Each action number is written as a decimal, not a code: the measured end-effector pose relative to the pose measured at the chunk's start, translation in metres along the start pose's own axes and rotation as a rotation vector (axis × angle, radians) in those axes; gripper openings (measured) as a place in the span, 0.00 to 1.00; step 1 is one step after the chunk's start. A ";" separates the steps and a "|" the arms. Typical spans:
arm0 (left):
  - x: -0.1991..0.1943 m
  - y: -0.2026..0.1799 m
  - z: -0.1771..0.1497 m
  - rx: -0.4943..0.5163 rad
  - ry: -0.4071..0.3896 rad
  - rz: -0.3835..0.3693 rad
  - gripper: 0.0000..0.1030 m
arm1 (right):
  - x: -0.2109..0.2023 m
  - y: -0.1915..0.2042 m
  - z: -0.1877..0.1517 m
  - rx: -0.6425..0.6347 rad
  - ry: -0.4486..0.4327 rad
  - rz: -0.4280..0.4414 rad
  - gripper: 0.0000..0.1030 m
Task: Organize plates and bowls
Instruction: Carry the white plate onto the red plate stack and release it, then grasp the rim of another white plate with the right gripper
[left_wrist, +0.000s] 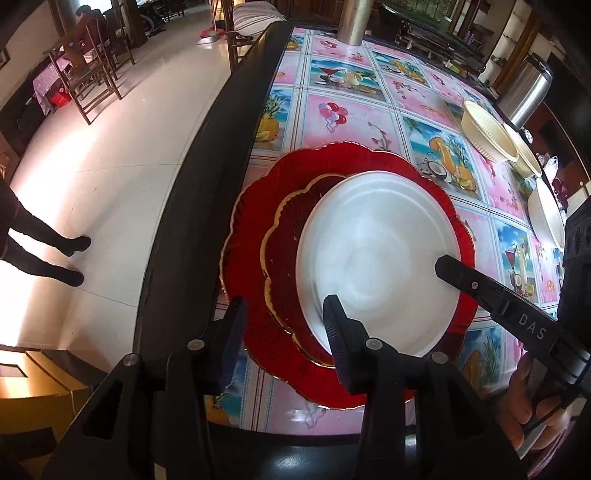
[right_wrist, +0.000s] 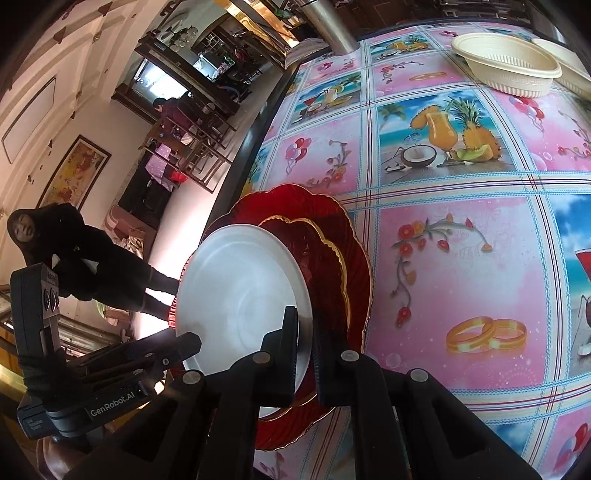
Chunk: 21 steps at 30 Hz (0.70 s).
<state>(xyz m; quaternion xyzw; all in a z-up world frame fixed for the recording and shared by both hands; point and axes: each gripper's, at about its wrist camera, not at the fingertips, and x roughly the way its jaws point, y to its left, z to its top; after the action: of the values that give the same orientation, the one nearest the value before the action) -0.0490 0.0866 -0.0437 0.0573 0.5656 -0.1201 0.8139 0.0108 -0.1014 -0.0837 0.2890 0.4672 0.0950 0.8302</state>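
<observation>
Gripping the white plate (right_wrist: 240, 295) rim, right gripper (right_wrist: 304, 332) jaws centre it on red plates (left_wrist: 258, 295) near the worktop (left_wrist: 369, 110) edge; left gripper (left_wrist: 284, 328) jaws gape empty.

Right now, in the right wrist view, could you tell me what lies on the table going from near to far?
White plate → small red plate → large red plate → cream bowls.

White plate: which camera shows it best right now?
Left wrist: the white plate shows nearly whole, face-on, atop the red plates. Right wrist shows the white plate at an angle, its near edge behind the right tongs.
</observation>
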 end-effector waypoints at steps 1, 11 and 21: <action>-0.005 0.001 0.000 0.003 -0.015 0.017 0.42 | 0.000 0.000 0.000 -0.002 -0.001 -0.004 0.08; -0.060 -0.004 0.001 -0.003 -0.171 -0.002 0.42 | -0.024 0.000 0.000 -0.025 -0.064 0.019 0.27; -0.074 -0.126 0.017 0.141 -0.279 -0.155 0.61 | -0.126 -0.063 0.010 -0.018 -0.330 -0.073 0.33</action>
<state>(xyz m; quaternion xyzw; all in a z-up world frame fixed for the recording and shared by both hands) -0.0911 -0.0291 0.0367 0.0532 0.4401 -0.2287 0.8667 -0.0563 -0.2104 -0.0244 0.2764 0.3336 0.0201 0.9011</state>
